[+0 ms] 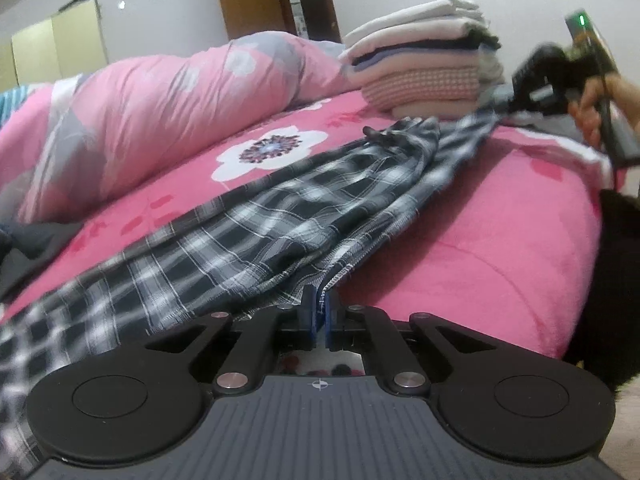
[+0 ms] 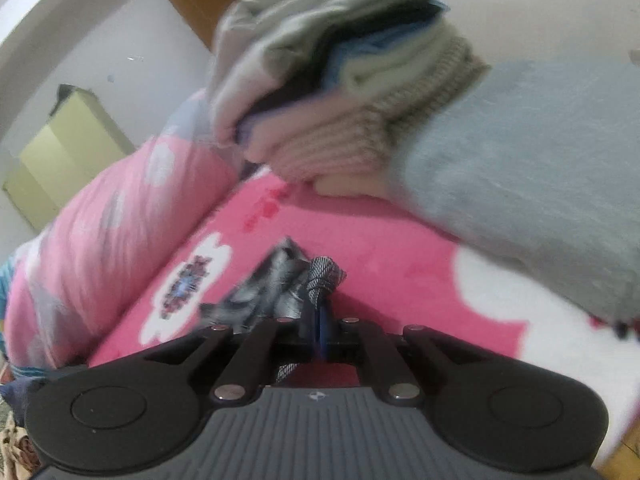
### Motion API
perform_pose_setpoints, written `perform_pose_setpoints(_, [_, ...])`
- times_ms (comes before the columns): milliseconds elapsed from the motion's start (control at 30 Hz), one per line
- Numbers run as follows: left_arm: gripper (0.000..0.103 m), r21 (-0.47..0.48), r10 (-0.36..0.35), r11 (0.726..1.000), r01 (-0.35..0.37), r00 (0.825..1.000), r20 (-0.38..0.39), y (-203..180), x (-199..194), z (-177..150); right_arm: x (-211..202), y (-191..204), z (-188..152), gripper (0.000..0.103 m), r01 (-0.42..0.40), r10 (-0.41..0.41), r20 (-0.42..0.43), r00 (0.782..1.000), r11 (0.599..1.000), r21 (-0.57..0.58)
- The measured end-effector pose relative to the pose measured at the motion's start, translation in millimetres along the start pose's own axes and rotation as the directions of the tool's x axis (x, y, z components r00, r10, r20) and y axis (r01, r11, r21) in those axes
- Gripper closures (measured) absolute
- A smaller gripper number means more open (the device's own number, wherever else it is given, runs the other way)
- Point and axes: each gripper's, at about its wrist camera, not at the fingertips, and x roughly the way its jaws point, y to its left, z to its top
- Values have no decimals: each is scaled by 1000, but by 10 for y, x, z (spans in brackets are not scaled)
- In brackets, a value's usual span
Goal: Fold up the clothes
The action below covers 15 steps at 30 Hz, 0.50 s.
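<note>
both grippers clamp the plaid cloth [image 1: 256, 216]: left gripper [image 1: 319, 300] at one edge, right gripper [image 2: 319, 312] at another (blurred), stretched over the pink bed [image 1: 480, 240].

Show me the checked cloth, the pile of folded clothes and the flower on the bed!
checked cloth [image 1: 256, 216], left wrist view, its middle.
pile of folded clothes [image 1: 424, 60], left wrist view, its side.
flower [image 1: 268, 148], left wrist view, its centre.
</note>
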Motion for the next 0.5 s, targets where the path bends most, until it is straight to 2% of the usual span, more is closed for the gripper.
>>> perform_pose_setpoints(167, [101,-49,-55,997,54,998,-31,28,143,-64,120,-220,-135,102,99,-99,-19,995,995,-28])
perform_pose_setpoints(267, [94,-103,-65,993,62,998,-26,61,133,-114,160,-258,-161,102,105,-106,-17,994,994,-37])
perform_pose_setpoints(300, [88,-117,-66,991,64,998,-17,70,92,-119,150,-257,-152,101,100,-100,-17,995,994,-37])
perform_pose_setpoints(333, [83,-124,-60,991,58,998,-9,87,39,-131,116,-245,-127,99,89,-90,-19,996,995,-38])
perform_pose_setpoints(433, [75,-127,-4,992,3,1000,-6,163,-155,-201,-66,-236,-72,78,122,-122,-1,993,992,-31])
perform_pose_setpoints(500, [74,-140,37,989,-39,999,-17,234,-258,-255,-230,-215,-68,78,161,-160,39,986,986,-43])
